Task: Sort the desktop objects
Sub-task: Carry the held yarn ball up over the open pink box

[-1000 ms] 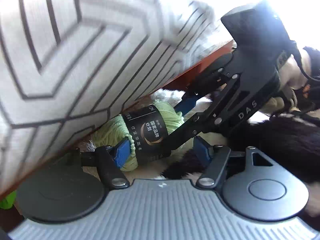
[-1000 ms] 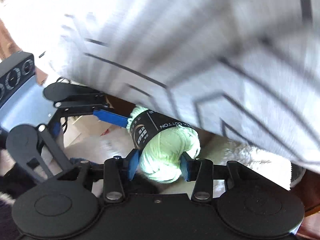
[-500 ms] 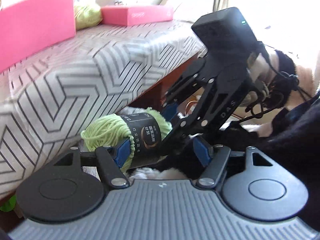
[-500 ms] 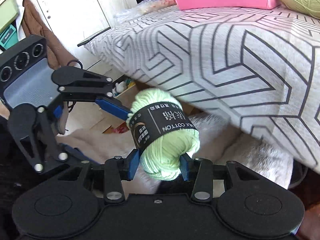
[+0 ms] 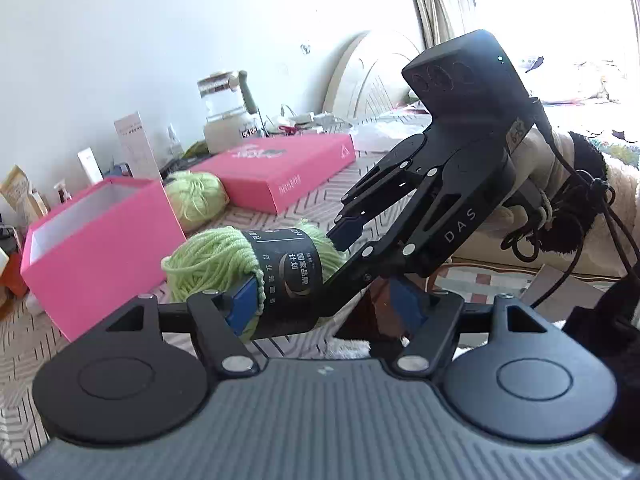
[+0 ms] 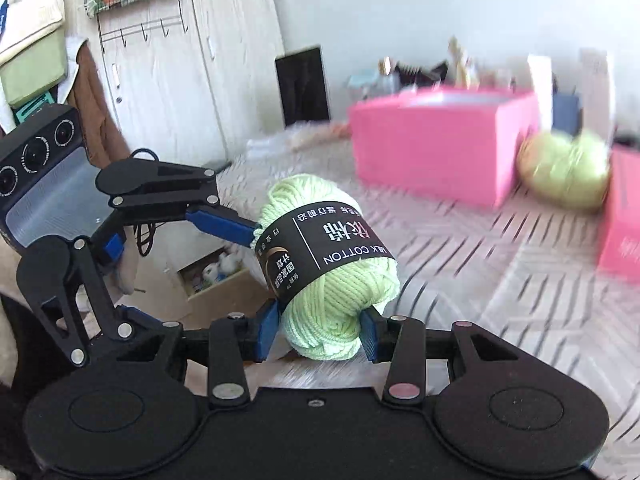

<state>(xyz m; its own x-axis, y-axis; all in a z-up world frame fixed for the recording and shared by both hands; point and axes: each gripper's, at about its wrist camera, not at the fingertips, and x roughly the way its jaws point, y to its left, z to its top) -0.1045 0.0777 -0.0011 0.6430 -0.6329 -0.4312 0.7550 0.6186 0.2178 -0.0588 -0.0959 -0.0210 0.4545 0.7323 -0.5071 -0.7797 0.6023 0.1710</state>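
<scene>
Right wrist view showed the right tongs clamped on a skein of light green milk-cotton yarn, their blue pads pressed into its lower end below the black paper band. One pad of the left tongs touched the skein's far side; the other stood clear, so the left tongs were spread and held nothing. The skein hung above the patterned tablecloth. Ahead of the right tongs stood an open pink cardboard box, a second green yarn ball and a flat pink lid. Judged light, soft, compressible; grip at the banded middle.
</scene>
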